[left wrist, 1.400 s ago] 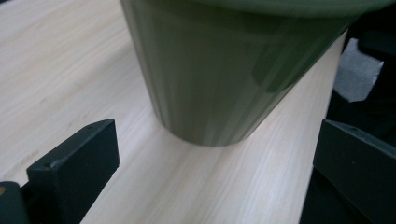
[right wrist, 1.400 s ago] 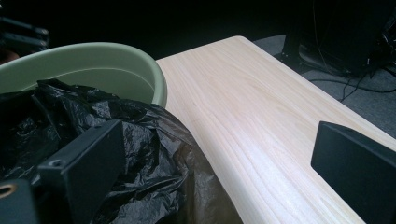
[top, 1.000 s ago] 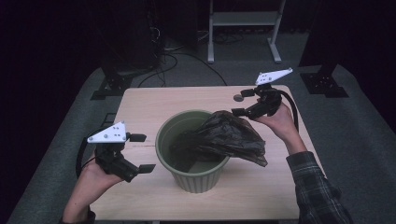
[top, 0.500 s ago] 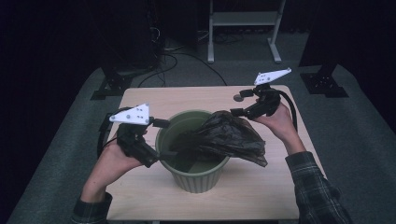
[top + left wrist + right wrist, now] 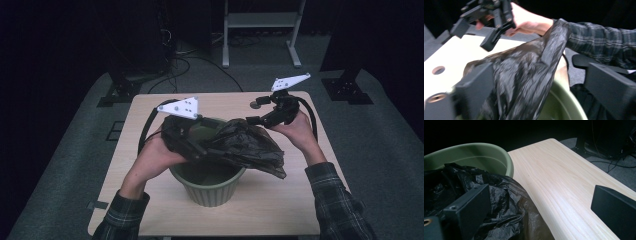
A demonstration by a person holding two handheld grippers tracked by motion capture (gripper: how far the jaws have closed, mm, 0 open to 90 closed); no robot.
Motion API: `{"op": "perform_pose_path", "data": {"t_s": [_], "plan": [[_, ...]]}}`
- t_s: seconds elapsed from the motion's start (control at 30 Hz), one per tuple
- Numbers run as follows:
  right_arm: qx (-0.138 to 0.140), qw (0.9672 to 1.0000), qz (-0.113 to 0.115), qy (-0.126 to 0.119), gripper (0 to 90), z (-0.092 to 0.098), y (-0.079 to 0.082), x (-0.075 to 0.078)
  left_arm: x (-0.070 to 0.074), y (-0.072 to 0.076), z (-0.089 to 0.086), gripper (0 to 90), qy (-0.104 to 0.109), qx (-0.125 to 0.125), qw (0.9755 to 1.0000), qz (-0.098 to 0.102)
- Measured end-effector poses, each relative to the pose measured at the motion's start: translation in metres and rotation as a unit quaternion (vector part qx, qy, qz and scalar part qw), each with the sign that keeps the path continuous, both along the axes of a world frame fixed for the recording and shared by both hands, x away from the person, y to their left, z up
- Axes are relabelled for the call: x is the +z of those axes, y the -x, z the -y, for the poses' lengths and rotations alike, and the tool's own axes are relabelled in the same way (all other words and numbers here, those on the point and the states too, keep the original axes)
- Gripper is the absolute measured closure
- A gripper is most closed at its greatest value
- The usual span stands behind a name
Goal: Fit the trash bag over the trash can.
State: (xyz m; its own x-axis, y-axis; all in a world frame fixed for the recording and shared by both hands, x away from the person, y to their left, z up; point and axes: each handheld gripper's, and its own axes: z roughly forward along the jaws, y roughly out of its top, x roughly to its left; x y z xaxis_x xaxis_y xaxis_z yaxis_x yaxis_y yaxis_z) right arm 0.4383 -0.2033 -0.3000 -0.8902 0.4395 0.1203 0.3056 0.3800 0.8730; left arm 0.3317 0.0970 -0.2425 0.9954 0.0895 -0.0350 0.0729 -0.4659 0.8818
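A green bin [image 5: 207,182] stands in the middle of the counter [image 5: 300,200], and a crumpled black bag [image 5: 245,145] lies across its mouth, hanging over the rim on the side of the right hand. The work in hand looks like lining the bin with the bag.

The left gripper [image 5: 192,145] is at the bin's near-left rim. In the left gripper view the bag [image 5: 524,75] runs between its two fingers [image 5: 476,87], which have just been closing; they stand apart and do not yet press the film. The right gripper [image 5: 255,120] hovers just past the bin's far-right rim, fingers [image 5: 471,205] wide and holding nothing, the bag [image 5: 499,207] lying against one of them.

To do this step well, the left fingers should probably close on a single edge of the bag's opening, not on a bunched fold, or the mouth will not spread. The right gripper would best take the opposite edge, so both can stretch the opening over the bin's rim. Thin film slips easily, so a firm pinch near the hem seems wise
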Motion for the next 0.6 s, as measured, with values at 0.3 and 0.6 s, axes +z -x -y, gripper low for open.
{"op": "perform_pose_path", "data": {"t_s": [0.3,0.6], "plan": [[-0.002,1.0000,-0.003,0.002,1.3,0.001,0.000,0.000,-0.004,-0.001,0.042,17.9,-0.021,-0.042,0.9989,-0.001],[-0.003,1.0000,-0.004,0.003,1.3,0.001,0.000,0.000,-0.013,-0.002,0.068,29.2,-0.046,-0.056,0.9973,0.008]]}}
